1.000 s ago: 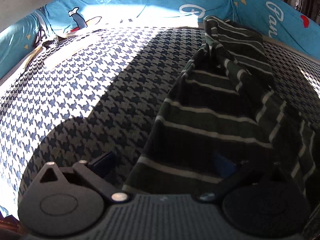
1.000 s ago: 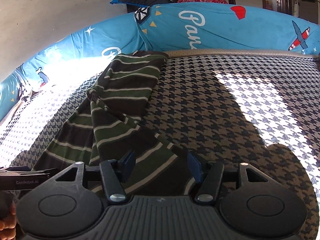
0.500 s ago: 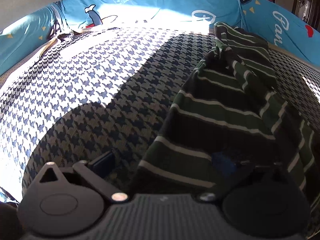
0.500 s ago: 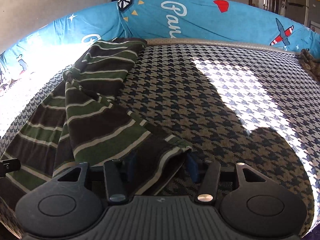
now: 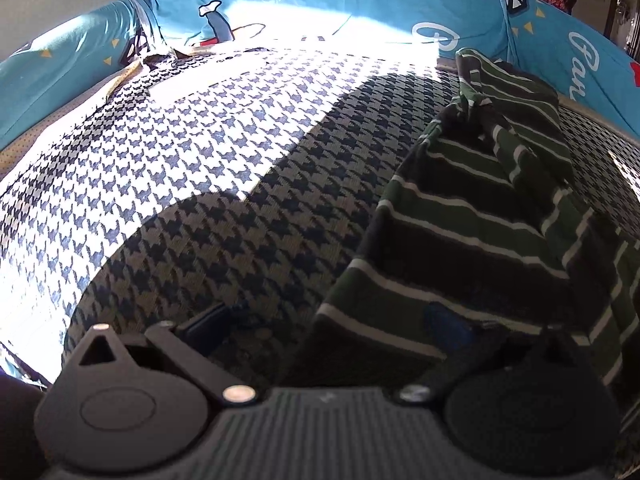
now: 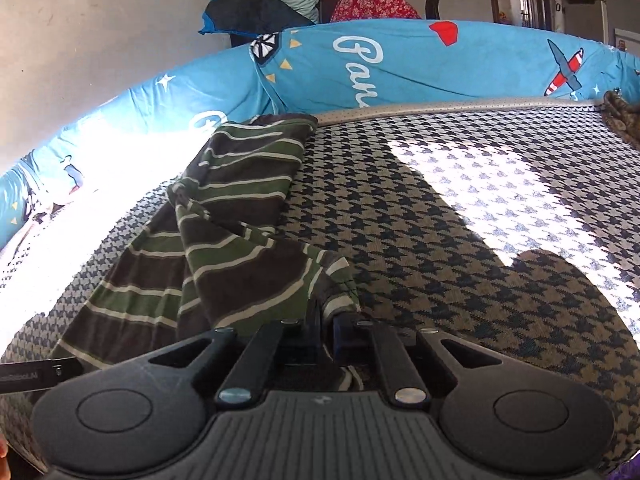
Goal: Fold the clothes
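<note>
A dark green and brown striped garment (image 5: pixel 472 224) lies stretched out and partly bunched on the houndstooth bed cover (image 5: pixel 224 184). Its far end reaches the blue bolster. My left gripper (image 5: pixel 326 322) is open, low at the garment's near hem. Its right pad (image 5: pixel 448 324) rests against the striped cloth and its left pad is over bare cover. In the right wrist view the same garment (image 6: pixel 224 248) runs away to the left. My right gripper (image 6: pixel 329 325) is shut on the garment's near right corner, which puckers up between the fingers.
A blue printed bolster (image 6: pixel 420 64) rims the far side of the bed. Pillows and a red cloth (image 6: pixel 372 0) are piled behind it. Bright sun patches fall on the cover (image 6: pixel 520 184). A brown patterned cloth (image 6: pixel 624 120) lies at the far right. A piece of the left gripper (image 6: pixel 24 376) shows at the left edge.
My right gripper has closed from open onto the garment's near corner and lifted it slightly. The left gripper stays open and has shifted a little left along the hem.
</note>
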The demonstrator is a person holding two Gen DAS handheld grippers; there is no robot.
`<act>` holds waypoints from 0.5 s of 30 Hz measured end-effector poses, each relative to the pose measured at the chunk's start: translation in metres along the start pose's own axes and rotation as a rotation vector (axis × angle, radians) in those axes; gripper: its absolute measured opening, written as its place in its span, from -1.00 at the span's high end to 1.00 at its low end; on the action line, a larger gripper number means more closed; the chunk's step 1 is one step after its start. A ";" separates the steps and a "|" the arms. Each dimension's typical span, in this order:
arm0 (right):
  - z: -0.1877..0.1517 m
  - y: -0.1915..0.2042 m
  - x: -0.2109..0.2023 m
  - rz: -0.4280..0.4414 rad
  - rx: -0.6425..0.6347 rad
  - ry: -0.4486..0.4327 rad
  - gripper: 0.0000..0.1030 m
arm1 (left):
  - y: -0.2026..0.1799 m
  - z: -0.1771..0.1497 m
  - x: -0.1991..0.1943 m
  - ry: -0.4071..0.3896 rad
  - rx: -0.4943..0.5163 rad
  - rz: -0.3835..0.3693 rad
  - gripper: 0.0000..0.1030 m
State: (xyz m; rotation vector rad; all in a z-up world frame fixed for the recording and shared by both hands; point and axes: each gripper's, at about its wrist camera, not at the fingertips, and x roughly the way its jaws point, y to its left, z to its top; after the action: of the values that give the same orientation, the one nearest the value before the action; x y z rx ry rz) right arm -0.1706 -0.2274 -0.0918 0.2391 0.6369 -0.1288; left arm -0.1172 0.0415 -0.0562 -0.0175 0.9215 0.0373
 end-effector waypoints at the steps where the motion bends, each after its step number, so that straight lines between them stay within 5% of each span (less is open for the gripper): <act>1: 0.000 0.006 -0.005 0.018 -0.012 -0.012 0.86 | 0.001 0.000 0.000 0.001 -0.005 0.001 -1.00; 15: -0.003 0.119 -0.035 0.286 -0.230 -0.041 0.86 | 0.032 0.010 -0.022 -0.067 -0.094 0.015 -1.00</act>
State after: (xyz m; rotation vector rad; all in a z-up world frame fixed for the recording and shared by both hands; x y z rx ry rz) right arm -0.1779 -0.1101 -0.0518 0.1029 0.5649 0.2138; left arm -0.1237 0.0733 -0.0326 -0.0957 0.8519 0.0949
